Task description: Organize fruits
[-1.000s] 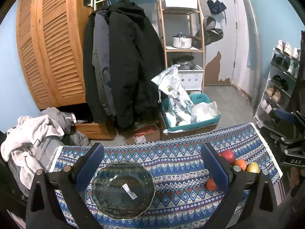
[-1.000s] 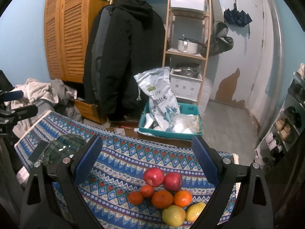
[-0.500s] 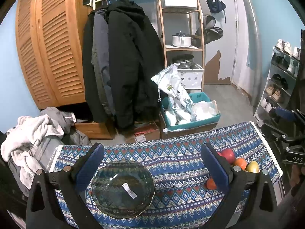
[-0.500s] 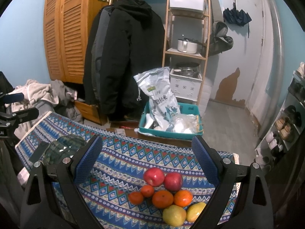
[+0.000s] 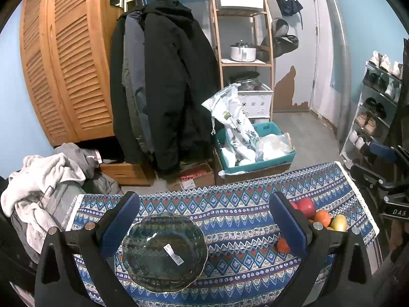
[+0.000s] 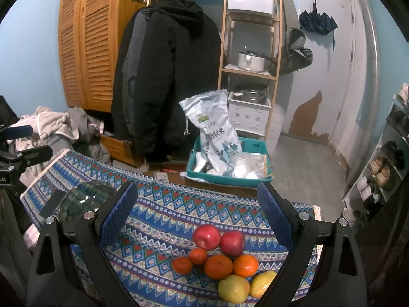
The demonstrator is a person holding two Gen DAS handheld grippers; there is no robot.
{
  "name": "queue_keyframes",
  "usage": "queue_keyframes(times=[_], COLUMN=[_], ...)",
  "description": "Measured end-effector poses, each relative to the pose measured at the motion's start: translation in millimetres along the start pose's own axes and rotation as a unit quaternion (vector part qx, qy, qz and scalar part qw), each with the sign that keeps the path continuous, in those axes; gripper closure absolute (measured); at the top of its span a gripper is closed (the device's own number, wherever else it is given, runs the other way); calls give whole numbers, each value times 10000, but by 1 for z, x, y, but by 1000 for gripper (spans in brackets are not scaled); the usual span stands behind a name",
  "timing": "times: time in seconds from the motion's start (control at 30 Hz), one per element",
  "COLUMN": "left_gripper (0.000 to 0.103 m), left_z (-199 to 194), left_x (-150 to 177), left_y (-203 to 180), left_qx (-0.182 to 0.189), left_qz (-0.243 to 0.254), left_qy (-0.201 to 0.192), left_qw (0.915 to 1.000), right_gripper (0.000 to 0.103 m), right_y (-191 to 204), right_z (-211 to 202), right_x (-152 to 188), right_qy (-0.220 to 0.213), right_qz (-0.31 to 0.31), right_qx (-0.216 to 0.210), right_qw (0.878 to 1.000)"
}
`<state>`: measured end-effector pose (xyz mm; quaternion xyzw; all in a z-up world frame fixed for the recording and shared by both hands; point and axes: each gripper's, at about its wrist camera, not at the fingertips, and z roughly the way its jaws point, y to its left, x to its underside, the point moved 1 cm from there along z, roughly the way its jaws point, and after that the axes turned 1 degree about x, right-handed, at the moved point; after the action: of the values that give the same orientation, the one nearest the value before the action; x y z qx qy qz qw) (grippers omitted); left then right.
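A dark green glass plate (image 5: pixel 165 252) lies on the patterned blue tablecloth (image 5: pixel 230 225), between the wide-open fingers of my left gripper (image 5: pixel 203 220), which is empty above it. In the right wrist view a cluster of fruit lies on the cloth: two red apples (image 6: pixel 206 237), several oranges (image 6: pixel 218 266) and two yellow fruits (image 6: pixel 234 288). My right gripper (image 6: pixel 196 212) is open and empty, hovering over the fruit. The plate also shows in the right wrist view (image 6: pixel 87 200), at the far left. Some of the fruit shows in the left wrist view (image 5: pixel 305 207), partly behind my right finger.
Beyond the table's far edge stand a teal bin with bags (image 6: pixel 227 163), hanging black coats (image 6: pixel 163 76), a wooden shelf (image 6: pixel 249 51) and a wooden wardrobe (image 6: pixel 87 38). A laundry pile (image 5: pixel 43 179) lies left, a shoe rack (image 5: pixel 375 107) right.
Both grippers have hardly moved; the views shift only slightly. Nothing was taken hold of or let go.
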<state>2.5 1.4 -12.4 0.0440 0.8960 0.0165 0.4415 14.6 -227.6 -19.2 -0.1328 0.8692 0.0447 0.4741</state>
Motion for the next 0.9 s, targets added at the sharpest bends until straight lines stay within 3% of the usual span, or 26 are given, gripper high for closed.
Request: queue_keyframes(times=[0.9], left_gripper=[1], left_z=[5], left_x=[1], left_y=[-1], left_qx=[49], left_qz=[99], left_qy=[54], left_qw=[9999], right_gripper=[10], right_y=[-1], right_z=[-1], right_x=[4], right_qy=[23], right_qz=[40], right_qx=[23], right_qw=[10000])
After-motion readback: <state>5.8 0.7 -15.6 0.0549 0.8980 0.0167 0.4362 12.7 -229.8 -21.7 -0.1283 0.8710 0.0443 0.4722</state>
